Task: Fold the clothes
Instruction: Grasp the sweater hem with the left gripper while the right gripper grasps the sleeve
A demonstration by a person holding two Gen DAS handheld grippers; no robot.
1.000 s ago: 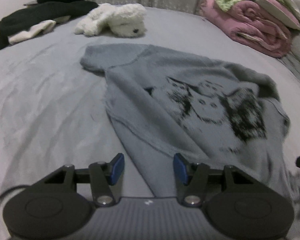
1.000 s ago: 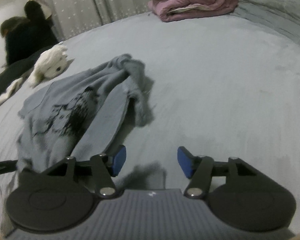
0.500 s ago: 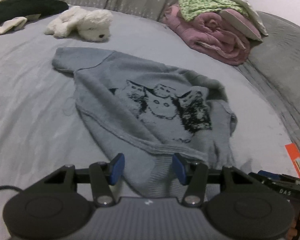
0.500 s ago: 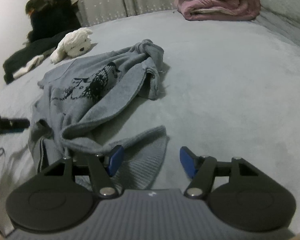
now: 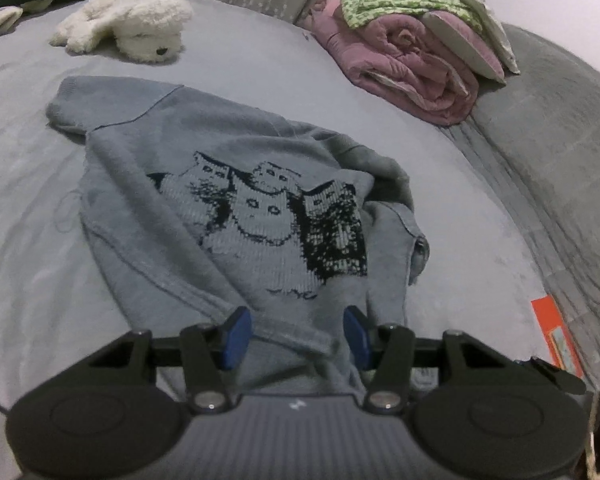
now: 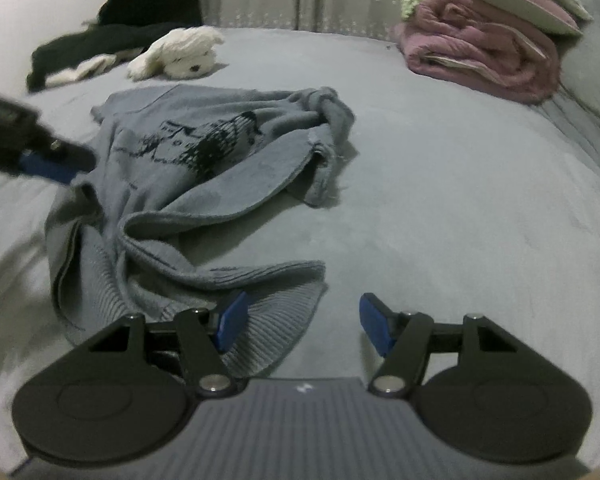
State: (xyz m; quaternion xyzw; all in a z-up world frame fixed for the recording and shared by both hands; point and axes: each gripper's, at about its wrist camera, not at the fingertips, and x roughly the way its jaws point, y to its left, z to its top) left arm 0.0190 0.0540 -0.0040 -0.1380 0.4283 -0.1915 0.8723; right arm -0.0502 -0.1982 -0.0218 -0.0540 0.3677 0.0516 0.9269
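Observation:
A grey sweater with a black and white cat print (image 5: 236,184) lies rumpled on the grey bed (image 5: 28,168). My left gripper (image 5: 296,334) is open, its blue pads either side of the sweater's near hem, low over the cloth. In the right wrist view the same sweater (image 6: 188,160) lies bunched, with its ribbed hem (image 6: 276,320) by my right gripper (image 6: 304,324). That gripper is open, its left pad at the hem's edge. The left gripper (image 6: 40,152) shows at the left edge of the right wrist view.
A white plush toy (image 5: 132,28) lies at the far side of the bed. A rolled pink blanket with green cloth on top (image 5: 412,48) sits at the far right. Dark clothes (image 6: 112,36) lie far left. An orange card (image 5: 552,332) lies at the right bed edge.
Both grippers have moved in closer to the sweater's near hem. The left gripper's view has swung right; the right gripper now sits at the ribbed hem. Both stay open.

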